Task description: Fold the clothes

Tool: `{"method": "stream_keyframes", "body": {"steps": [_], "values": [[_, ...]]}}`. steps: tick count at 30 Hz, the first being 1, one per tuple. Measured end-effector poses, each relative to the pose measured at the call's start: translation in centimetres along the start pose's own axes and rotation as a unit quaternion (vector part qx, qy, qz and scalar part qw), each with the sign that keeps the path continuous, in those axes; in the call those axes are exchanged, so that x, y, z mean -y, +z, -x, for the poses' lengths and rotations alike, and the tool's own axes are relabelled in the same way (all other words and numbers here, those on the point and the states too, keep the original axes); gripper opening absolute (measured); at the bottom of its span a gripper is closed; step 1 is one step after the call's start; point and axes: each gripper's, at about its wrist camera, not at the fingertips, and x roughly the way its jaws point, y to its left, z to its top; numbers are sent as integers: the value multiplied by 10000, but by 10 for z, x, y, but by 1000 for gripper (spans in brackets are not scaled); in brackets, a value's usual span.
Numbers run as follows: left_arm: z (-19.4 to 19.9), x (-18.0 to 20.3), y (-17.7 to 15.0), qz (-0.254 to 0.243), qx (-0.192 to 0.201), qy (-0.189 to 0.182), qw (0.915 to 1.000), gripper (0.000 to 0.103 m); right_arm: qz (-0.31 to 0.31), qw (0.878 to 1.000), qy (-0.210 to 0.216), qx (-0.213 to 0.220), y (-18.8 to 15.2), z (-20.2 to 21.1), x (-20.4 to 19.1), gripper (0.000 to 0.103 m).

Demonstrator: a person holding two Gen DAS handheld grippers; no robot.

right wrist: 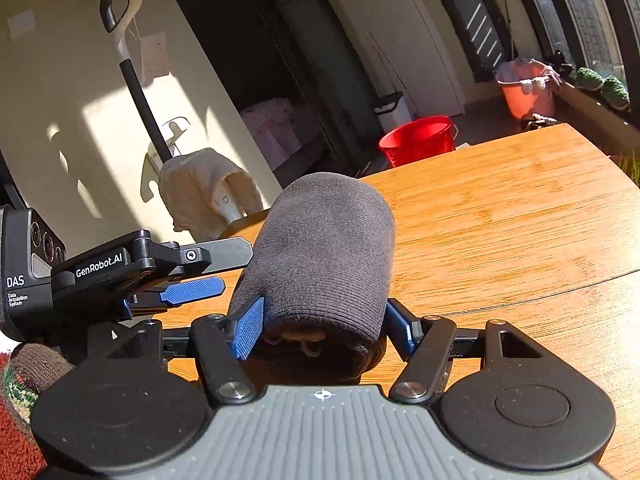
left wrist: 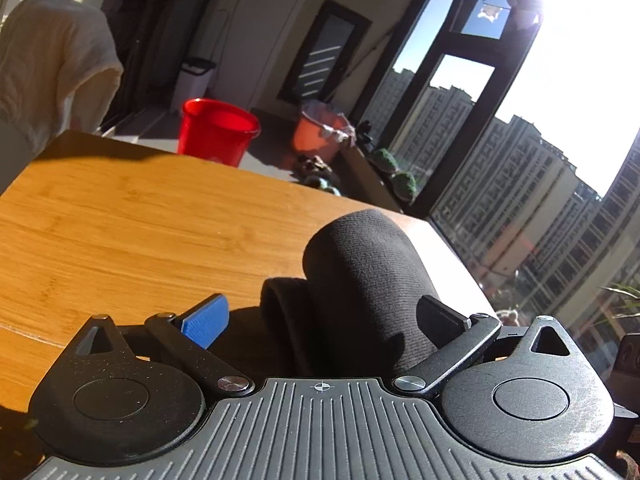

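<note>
Both grippers meet at one dark knitted garment, rolled into a thick bundle above the wooden table, near its edge on the window side. On the right gripper, the jaws are partly closed, with the blue pads against both sides of the roll. On the left gripper, the jaws stand wide; the roll touches only the right finger and the blue pad is free. Beyond the far table edge stands a red bucket.
</note>
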Motion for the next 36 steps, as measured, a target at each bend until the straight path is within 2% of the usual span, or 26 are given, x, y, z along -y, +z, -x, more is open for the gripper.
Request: {"method": "stream_keyframes", "body": {"steps": [6,8,13,19,20,23,29,36], "values": [[-13,14,-8,-371,-246,350,9984,103,367,9991,-217,79,3,1,0,69],[-16,15,-10,-363,-246,378,9983,103,600,9972,-424,132,1,1,-3,81],[-15,19,-13,-481,-163,505,9974,103,311,9985,-432,112,4,-2,5,102],[-12,14,-19,-352,-96,419,9985,103,-337,9969,-364,608,3,12,27,103],[-12,12,-20,-302,-84,390,9987,103,-500,9961,-513,508,4,8,32,103],[-11,10,-23,-262,-44,429,9987,103,-737,9958,-540,97,5,-6,39,103],[-10,8,-26,-203,-6,419,9989,103,-449,9958,-780,147,1,-5,29,103],[-11,8,-28,-111,38,378,9992,103,-649,9959,-623,93,2,-5,39,103]]}}
